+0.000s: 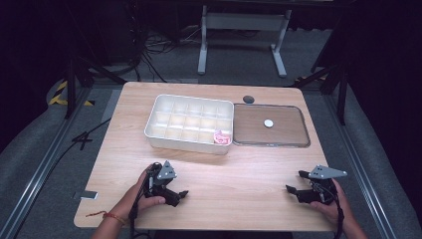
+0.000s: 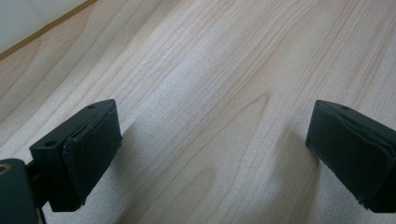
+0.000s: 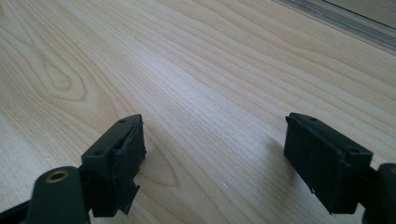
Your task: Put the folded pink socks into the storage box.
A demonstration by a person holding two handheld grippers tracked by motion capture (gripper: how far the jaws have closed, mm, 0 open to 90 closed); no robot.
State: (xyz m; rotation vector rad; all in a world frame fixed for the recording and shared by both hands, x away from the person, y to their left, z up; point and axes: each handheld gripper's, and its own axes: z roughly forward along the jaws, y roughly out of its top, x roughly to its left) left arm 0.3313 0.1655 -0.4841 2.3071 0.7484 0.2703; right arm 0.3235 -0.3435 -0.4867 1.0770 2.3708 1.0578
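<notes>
While both hands rest low on the counter (image 1: 239, 164), the left gripper (image 2: 212, 154) and right gripper (image 3: 212, 163) hold their jaws spread wide, grasping nothing. Well ahead, a white compartment tray (image 1: 164, 139) holds a pink item (image 1: 222, 137), perhaps a wrapper, in its near right cell.

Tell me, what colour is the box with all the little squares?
White; the box shows best in the high view.

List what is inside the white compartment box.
The white compartment box holds one pink-and-white item in its front right corner cell. The other cells look empty, though the near wall hides part of the front row's floors.
</notes>
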